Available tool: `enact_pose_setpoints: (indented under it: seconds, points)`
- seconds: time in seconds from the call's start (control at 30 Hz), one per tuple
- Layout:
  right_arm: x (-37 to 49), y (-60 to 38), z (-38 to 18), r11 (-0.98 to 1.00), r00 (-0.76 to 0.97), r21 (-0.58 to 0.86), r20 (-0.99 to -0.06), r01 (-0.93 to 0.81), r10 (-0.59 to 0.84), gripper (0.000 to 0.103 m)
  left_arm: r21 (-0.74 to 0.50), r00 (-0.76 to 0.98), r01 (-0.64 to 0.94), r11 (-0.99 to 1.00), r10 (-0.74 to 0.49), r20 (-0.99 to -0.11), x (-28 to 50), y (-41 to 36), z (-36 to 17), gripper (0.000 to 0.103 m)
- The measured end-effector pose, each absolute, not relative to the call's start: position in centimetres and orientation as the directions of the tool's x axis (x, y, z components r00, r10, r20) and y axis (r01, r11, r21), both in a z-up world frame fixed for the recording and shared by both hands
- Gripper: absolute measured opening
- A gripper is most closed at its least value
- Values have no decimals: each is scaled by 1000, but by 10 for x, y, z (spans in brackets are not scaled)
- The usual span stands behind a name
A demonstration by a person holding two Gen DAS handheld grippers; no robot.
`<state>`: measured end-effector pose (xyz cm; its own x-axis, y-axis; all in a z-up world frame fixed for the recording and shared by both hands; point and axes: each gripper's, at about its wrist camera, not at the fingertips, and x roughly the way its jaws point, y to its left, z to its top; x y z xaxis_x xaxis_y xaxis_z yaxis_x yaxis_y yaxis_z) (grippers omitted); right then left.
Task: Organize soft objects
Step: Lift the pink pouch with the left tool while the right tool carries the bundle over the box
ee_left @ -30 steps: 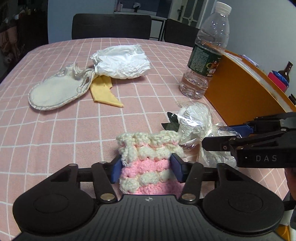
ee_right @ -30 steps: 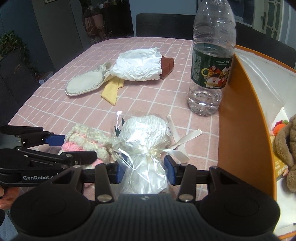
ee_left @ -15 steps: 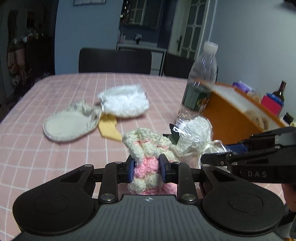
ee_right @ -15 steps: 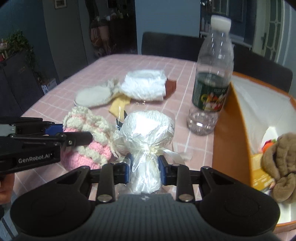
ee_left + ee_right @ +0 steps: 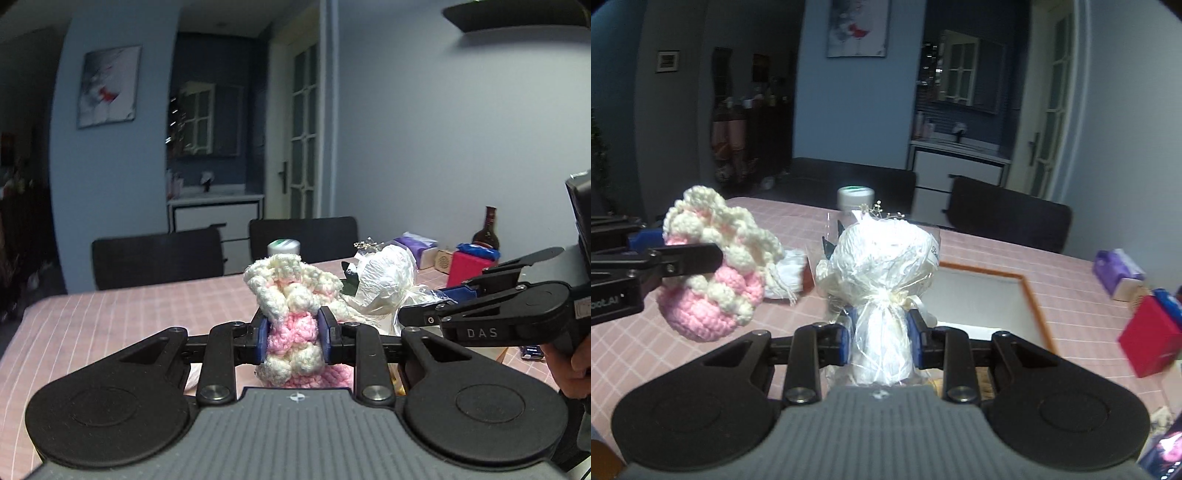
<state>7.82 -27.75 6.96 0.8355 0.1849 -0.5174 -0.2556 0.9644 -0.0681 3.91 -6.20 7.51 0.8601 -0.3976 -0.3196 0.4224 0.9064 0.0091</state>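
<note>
My left gripper (image 5: 291, 334) is shut on a pink and cream crocheted pouch (image 5: 291, 295) and holds it well above the pink checked table (image 5: 129, 317). My right gripper (image 5: 881, 332) is shut on a white bundle wrapped in clear cellophane with a cream ribbon (image 5: 882, 258), also raised. The two held things hang side by side: the pouch shows at the left of the right wrist view (image 5: 716, 269), the bundle at the right of the left wrist view (image 5: 384, 280). The orange-rimmed box (image 5: 1030, 291) lies below and to the right of the bundle.
A water bottle's white cap (image 5: 856, 194) shows behind the bundle. A white soft item (image 5: 788, 271) lies on the table behind the pouch. A red box (image 5: 1148, 339), a purple tissue pack (image 5: 1117, 271) and a dark bottle (image 5: 487, 229) stand at the right. Black chairs (image 5: 159, 254) line the far edge.
Both grippers closed on their items and lifted them off the table. The views tilted up from the tabletop to the room.
</note>
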Motion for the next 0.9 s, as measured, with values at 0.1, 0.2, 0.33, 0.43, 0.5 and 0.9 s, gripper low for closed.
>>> enact_pose_setpoints:
  seconds: [0.1, 0.2, 0.33, 0.43, 0.5, 0.9]
  points:
    - [92, -302, 69, 976, 837, -70, -528, -208, 141, 29, 75, 855, 453, 888, -409, -320, 53, -98, 76, 30]
    - [110, -320, 64, 984, 838, -86, -539, -155, 85, 29, 156, 857, 465, 871, -399, -327, 66, -134, 72, 30]
    - [137, -338, 52, 987, 841, -107, -539, -122, 45, 29, 266, 864, 461, 847, -361, -350, 89, -180, 59, 30]
    - [159, -346, 42, 987, 839, -116, -544, -110, 29, 29, 310, 862, 454, 835, -324, -389, 116, -209, 49, 30]
    - [178, -351, 33, 987, 833, -121, -553, -110, 25, 29, 331, 861, 441, 834, -289, -420, 135, -225, 40, 30]
    - [261, -390, -11, 992, 726, 36, -679, -118, 111, 30, 358, 791, 438, 825, -164, -589, 207, -261, -5, 31]
